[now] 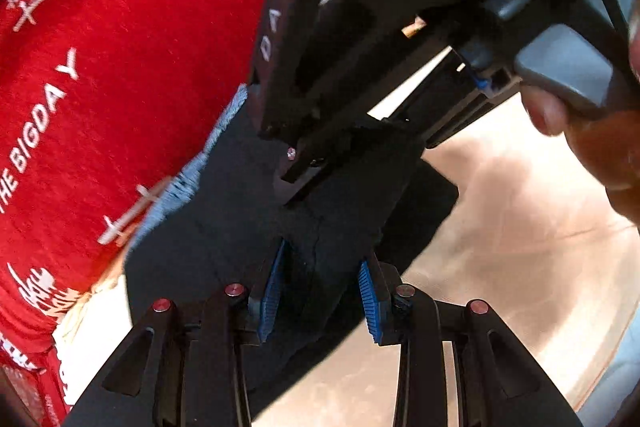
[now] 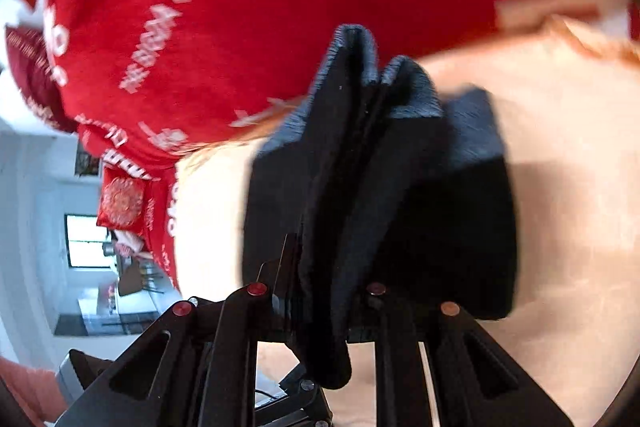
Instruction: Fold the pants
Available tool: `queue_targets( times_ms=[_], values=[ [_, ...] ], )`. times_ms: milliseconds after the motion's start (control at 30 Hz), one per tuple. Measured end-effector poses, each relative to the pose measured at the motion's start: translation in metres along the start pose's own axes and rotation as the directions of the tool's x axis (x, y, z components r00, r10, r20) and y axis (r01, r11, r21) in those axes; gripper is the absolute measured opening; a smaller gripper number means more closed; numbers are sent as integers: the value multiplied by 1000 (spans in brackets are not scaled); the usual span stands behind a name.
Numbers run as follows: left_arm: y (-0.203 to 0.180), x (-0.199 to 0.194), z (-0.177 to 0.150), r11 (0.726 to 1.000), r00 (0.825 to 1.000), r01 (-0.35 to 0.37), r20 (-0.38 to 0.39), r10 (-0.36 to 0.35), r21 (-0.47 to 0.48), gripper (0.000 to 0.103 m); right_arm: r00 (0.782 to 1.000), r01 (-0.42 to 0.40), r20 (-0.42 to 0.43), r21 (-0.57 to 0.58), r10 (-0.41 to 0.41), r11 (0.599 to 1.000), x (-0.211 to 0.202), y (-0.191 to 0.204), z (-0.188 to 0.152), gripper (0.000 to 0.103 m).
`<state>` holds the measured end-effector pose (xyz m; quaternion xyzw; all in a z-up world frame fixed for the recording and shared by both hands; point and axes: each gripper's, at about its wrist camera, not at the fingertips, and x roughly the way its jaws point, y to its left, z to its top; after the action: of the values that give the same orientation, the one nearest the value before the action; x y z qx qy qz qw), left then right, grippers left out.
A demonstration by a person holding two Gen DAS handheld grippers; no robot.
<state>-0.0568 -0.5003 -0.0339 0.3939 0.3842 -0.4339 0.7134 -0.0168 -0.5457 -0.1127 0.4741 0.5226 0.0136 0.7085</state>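
Pinching the dark pants [image 1: 240, 227] between its blue pads, the left hand-held gripper [image 1: 320, 297] holds them lifted; the right hand-held gripper [image 2: 320, 287] clamps bunched layers (edges blurred). Keep both grips level, lower together onto the bed [image 2: 560, 187].

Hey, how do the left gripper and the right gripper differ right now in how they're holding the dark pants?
The left gripper shows its blue ribbed pads apart, with the dark fabric pants between them; the right gripper has its pads buried under bunched cloth. The left gripper holds a flatter layer, the right gripper a thick folded wad. Both grip the same pants before the red printed shirt.
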Motion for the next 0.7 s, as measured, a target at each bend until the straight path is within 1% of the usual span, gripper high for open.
queue_targets(
  times_ms=[67, 100, 133, 167, 233, 300, 333, 400, 433, 467, 533, 567, 600, 633, 700],
  values=[
    [-6, 6, -2, 1000, 1000, -1, -15, 1, 8, 36, 1000, -7, -1, 29, 7, 1000, 8, -16, -2, 18],
    [-4, 8, -4, 1000, 1000, -4, -20, 4, 16, 39, 1000, -10, 0, 38, 10, 999, 12, -25, -5, 19],
    [-9, 9, -6, 1000, 1000, -7, -28, 8, 28, 50, 1000, -9, 1, 41, 9, 999, 16, -28, -9, 19],
    [-3, 8, -12, 1000, 999, -1, -37, 2, 28, 54, 1000, -7, 2, 46, 7, 999, 19, -33, -11, 20],
    [-1, -1, -15, 1000, 999, 0, -37, 1, 24, 55, 1000, 0, 8, 53, -1, 999, 24, -35, -17, 23],
    [9, -11, -23, 1000, 999, 2, -52, -1, 15, 56, 1000, -1, 14, 56, 0, 998, 20, -38, -19, 23],
    [15, -17, -27, 1000, 998, 7, -58, -7, -2, 68, 1000, 8, 16, 52, -9, 999, 20, -38, -19, 24],
    [32, -27, -36, 998, 998, 2, -65, -5, -55, 88, 999, 42, 19, 37, -42, 998, 20, -32, -23, 25],
    [44, -31, -40, 996, 998, -6, -65, 0, -89, 88, 997, 68, 19, 27, -69, 997, 18, -28, -26, 26],
    [61, -30, -45, 992, 997, -6, -81, -4, -125, 88, 995, 100, 20, 15, -100, 995, 17, -25, -28, 27],
    [80, -31, -53, 982, 992, -29, -126, 5, -189, 88, 987, 158, 26, -15, -158, 987, 8, -23, -30, 33],
    [91, -29, -58, 973, 988, -47, -154, 13, -226, 88, 982, 187, 27, -27, -186, 982, 8, -20, -32, 33],
    [100, -26, -63, 964, 983, -65, -180, 18, -257, 88, 972, 235, 35, -35, -234, 971, 6, -18, -35, 33],
    [110, -21, -67, 953, 977, -84, -212, 22, -290, 88, 967, 252, 38, -32, -251, 967, 4, -16, -37, 34],
    [129, -12, -77, 923, 965, -108, -263, 8, -370, 88, 954, 297, 50, -15, -295, 955, -3, -15, -43, 36]
  ],
)
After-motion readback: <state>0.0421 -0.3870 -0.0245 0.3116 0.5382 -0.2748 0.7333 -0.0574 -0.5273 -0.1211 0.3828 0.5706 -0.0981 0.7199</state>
